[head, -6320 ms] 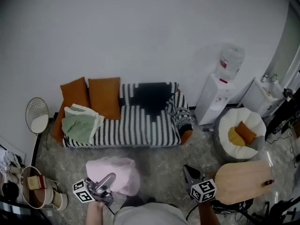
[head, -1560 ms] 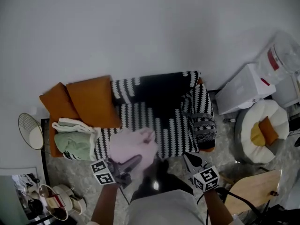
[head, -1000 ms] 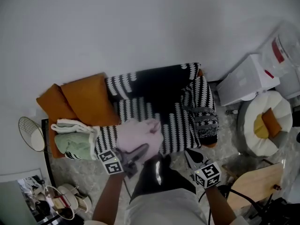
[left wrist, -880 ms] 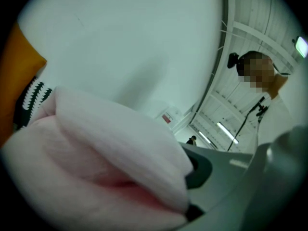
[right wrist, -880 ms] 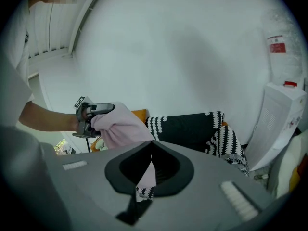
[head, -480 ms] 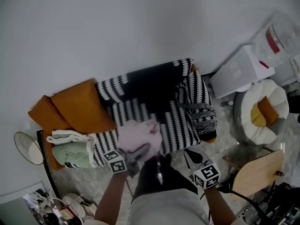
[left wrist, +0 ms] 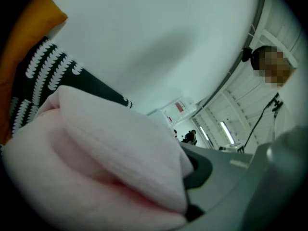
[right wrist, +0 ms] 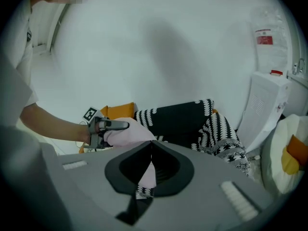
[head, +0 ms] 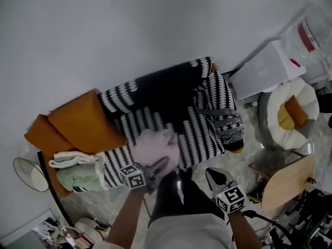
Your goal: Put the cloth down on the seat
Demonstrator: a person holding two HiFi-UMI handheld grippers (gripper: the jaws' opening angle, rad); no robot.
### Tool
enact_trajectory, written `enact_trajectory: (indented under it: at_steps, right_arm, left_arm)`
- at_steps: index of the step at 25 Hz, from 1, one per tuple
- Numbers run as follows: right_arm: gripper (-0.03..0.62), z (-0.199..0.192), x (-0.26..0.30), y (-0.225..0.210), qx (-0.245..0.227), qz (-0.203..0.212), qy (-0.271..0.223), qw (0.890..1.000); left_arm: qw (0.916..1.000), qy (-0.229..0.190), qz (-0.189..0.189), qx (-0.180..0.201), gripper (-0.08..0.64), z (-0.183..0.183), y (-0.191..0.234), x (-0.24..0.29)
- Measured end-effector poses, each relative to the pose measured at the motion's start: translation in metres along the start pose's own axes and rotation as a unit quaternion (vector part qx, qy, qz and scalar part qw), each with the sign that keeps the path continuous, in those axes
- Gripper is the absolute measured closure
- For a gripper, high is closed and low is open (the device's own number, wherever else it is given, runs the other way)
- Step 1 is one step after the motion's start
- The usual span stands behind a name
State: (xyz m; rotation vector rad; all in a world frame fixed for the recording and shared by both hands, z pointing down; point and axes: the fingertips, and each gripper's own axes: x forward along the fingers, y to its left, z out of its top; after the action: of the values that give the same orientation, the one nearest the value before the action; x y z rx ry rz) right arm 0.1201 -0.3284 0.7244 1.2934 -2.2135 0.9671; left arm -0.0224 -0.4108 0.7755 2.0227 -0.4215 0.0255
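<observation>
Head view: your left arm reaches forward, left gripper [head: 165,162] clamped on the soft pink folded cloth [head: 154,147] just ahead, over the black-and-white striped sofa seat [head: 199,134], lower than a second ago. Your right gripper [head: 211,173] is closed, empty, and held back.

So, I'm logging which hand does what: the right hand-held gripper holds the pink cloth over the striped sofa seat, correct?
Not quite. It is the left hand-held gripper that holds the pink cloth over the striped sofa seat, as the head view and the left gripper view show. The right hand-held gripper is shut and empty.
</observation>
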Motion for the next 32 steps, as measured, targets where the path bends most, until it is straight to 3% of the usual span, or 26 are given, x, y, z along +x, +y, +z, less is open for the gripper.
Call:
enact_trajectory:
  at_steps: [9, 22, 27, 32]
  right_arm:
    - [0.588, -0.021, 0.046, 0.002, 0.014, -0.004, 0.029, 0.999]
    - [0.588, -0.05, 0.088, 0.004, 0.037, -0.013, 0.054, 0.998]
    - [0.588, -0.058, 0.099, 0.004, 0.044, -0.017, 0.06, 0.997]
    - [0.588, -0.052, 0.106, 0.006, 0.047, -0.02, 0.056, 0.997]
  left_arm:
    - [0.9988, 0.032, 0.027, -0.024, 0.46, -0.014, 0.091, 0.018]
    - [0.986, 0.053, 0.1, -0.123, 0.414, -0.037, 0.194, 0.03]
    - [0.976, 0.09, 0.123, -0.156, 0.316, -0.054, 0.223, 0.029]
    - [0.9678, 0.146, 0.14, -0.15, 0.17, -0.069, 0.223, 0.023]
